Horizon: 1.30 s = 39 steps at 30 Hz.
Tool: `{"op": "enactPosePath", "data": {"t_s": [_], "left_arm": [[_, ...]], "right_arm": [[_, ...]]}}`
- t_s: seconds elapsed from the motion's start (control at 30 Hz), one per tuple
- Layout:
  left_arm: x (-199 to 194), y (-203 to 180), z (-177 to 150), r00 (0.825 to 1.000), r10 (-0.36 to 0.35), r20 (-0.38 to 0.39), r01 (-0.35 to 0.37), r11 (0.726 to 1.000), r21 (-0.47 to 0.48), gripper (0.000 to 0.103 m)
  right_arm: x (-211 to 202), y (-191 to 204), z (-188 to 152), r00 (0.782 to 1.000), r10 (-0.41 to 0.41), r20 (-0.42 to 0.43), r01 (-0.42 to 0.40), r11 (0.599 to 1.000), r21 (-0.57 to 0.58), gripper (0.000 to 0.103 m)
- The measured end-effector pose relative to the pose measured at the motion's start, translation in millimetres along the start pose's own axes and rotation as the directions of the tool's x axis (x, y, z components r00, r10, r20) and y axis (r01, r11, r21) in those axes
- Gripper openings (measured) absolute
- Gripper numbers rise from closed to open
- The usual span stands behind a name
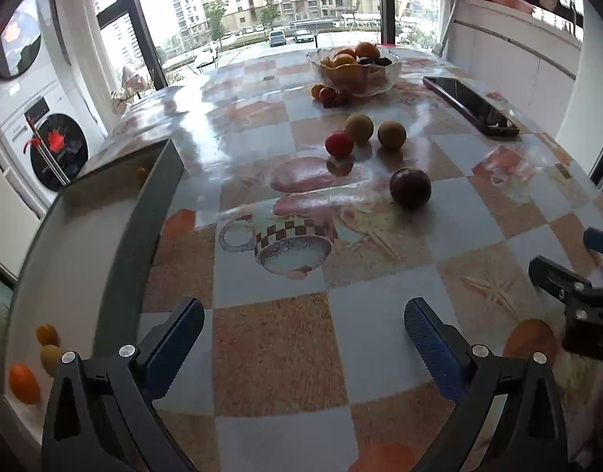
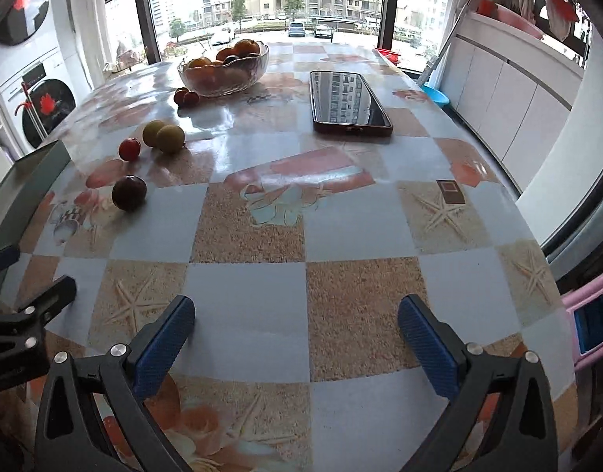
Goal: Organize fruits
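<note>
On the bench in the left wrist view, the left gripper (image 1: 303, 338) hovers with jaws wide and empty; a dark plum (image 1: 410, 188) lies loose ahead, likely awaiting sorting, round with no clear long axis. From the right wrist view, the right gripper (image 2: 295, 334) likewise gapes empty, the glass bowl (image 2: 224, 67) far beyond.

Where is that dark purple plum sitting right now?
The dark plum lies loose on the table, nearest of the scattered fruit, in front of the small red fruit and two yellow-green ones. In the right wrist view it sits at the left.
</note>
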<state>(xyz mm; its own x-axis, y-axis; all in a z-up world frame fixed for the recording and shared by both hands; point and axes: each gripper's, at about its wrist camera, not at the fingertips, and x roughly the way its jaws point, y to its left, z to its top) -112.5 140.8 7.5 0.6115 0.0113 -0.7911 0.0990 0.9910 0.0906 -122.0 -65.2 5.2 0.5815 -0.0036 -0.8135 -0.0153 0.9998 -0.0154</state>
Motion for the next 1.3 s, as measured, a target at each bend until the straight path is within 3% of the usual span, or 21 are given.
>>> {"op": "enactPosePath", "data": {"t_s": [0.2,1.3], "left_arm": [[6,13,-5,0.997,-0.072,-0.008,0.071,0.992,-0.104,0.102],[5,11,-8,0.998,-0.066,-0.007,0.065,0.993,-0.099,0.102]], "right_arm": [[3,0,0,1.0,0.0,0.002,0.0,1.0,0.004,0.103],[3,1,0,1.0,-0.001,0.003,0.001,1.0,0.004,0.103]]}}
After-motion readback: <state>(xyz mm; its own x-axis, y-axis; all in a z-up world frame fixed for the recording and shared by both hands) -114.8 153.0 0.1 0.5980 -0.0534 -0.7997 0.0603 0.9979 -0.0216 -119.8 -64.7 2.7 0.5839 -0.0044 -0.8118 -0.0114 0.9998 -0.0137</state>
